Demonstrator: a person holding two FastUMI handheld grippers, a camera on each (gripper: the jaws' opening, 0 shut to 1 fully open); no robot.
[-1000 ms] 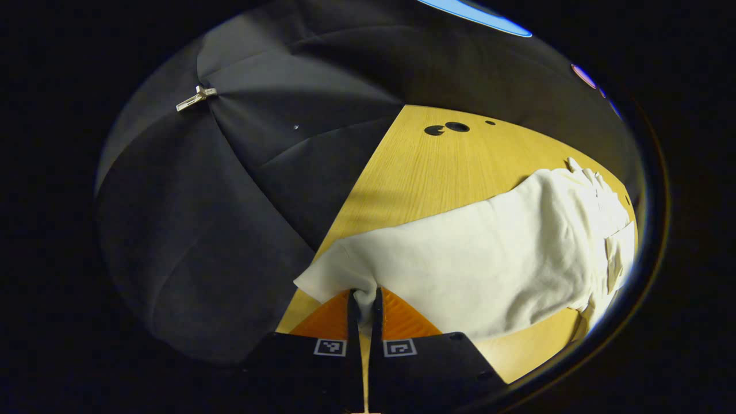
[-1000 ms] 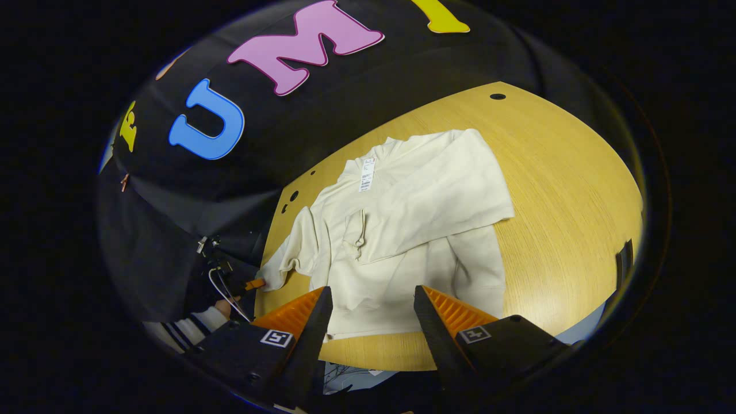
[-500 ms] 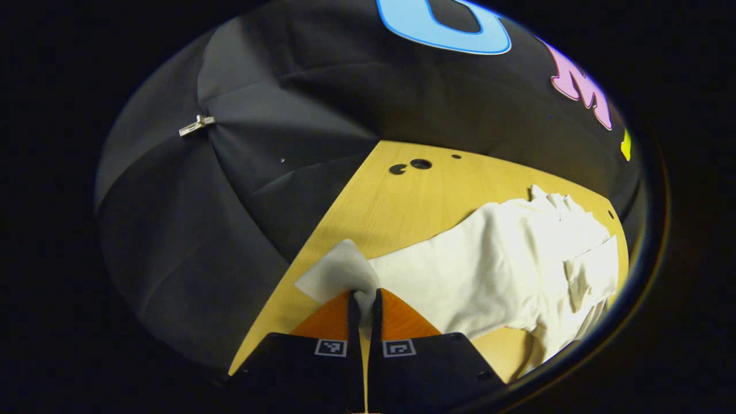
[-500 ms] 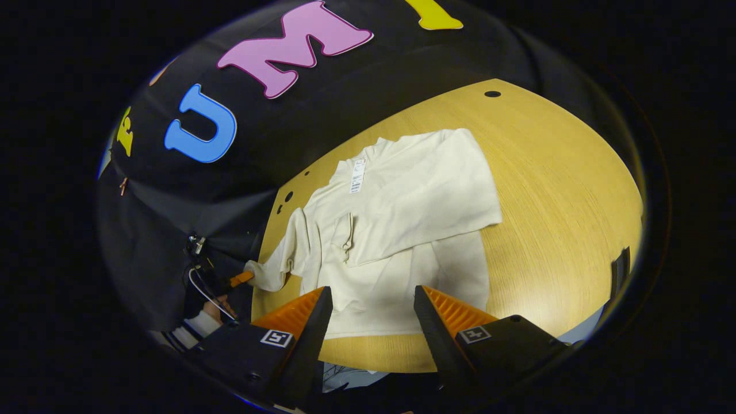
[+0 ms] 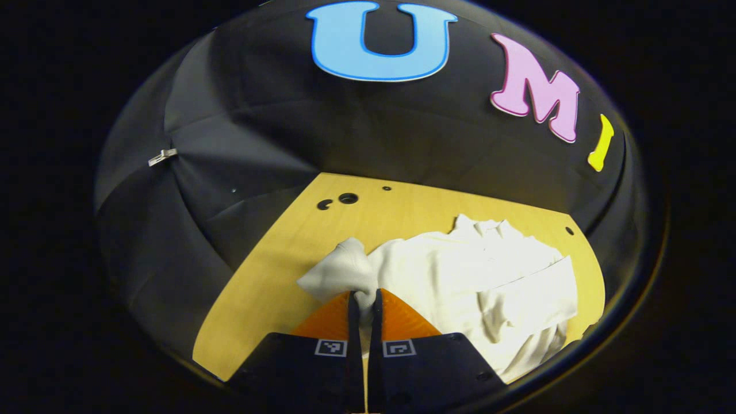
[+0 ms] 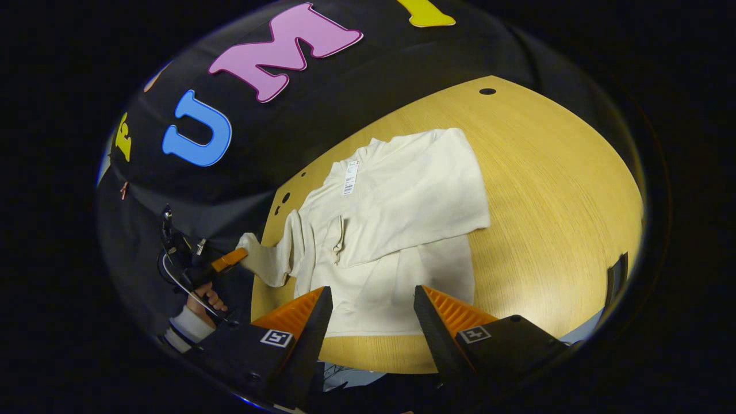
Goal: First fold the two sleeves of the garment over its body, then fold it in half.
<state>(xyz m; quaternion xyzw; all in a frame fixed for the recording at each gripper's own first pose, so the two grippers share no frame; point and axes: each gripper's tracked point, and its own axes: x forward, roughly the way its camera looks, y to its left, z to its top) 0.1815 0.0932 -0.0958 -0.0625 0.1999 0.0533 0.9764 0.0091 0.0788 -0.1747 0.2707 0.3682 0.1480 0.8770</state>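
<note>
On the wooden table [image 6: 552, 190], your cream garment [image 6: 397, 230] lies flat with one sleeve [image 6: 414, 201] folded across its body.
Your left gripper [image 5: 363, 299] pinches the other sleeve's cuff [image 5: 339, 273], lifted off the table's edge; your right gripper [image 6: 372, 313] hangs wide apart, holding nothing, above the hem.

You face a yellow wooden surface [image 6: 552, 190] with small round holes [image 5: 348, 198], backed by black cloth wall [image 5: 345, 132] pinned with a clip [image 5: 163, 156].
</note>
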